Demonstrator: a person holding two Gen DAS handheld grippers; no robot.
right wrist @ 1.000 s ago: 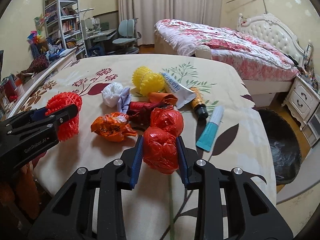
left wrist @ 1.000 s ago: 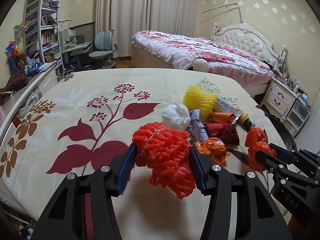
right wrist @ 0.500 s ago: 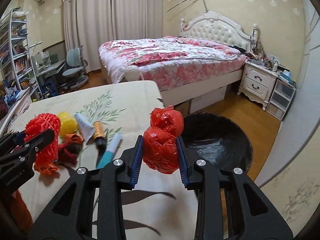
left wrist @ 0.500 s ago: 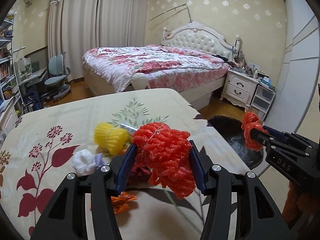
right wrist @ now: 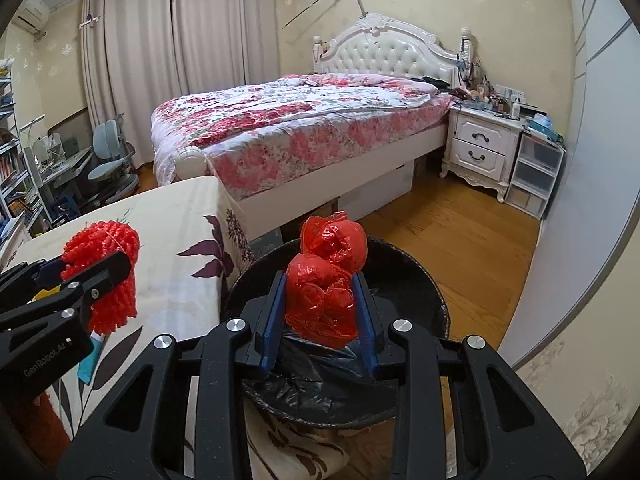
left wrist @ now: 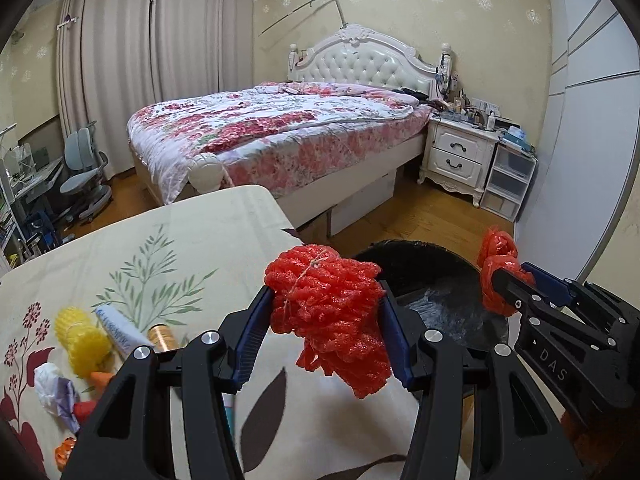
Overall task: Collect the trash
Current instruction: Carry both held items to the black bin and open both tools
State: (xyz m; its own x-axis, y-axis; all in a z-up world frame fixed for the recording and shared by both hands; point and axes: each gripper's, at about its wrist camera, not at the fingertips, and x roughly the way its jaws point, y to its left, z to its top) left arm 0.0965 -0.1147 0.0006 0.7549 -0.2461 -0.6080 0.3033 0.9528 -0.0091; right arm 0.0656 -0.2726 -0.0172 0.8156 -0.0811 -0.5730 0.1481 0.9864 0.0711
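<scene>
Left gripper [left wrist: 326, 330] clamps red foam net [left wrist: 332, 316] near table edge [left wrist: 256, 208]; right gripper [right wrist: 320, 320] clamps red plastic bag [right wrist: 326, 280] over black trash bin [right wrist: 416, 276].

Left gripper [left wrist: 326, 330]: matte black angular frame, blue ribbed finger pads [left wrist: 250, 336], round silver screws, white "GenRobot.AI" lettering on its side | Right gripper [right wrist: 320, 312]: same black frame, blue pads [right wrist: 274, 320], silver screws, white "DAS" lettering on its side
</scene>
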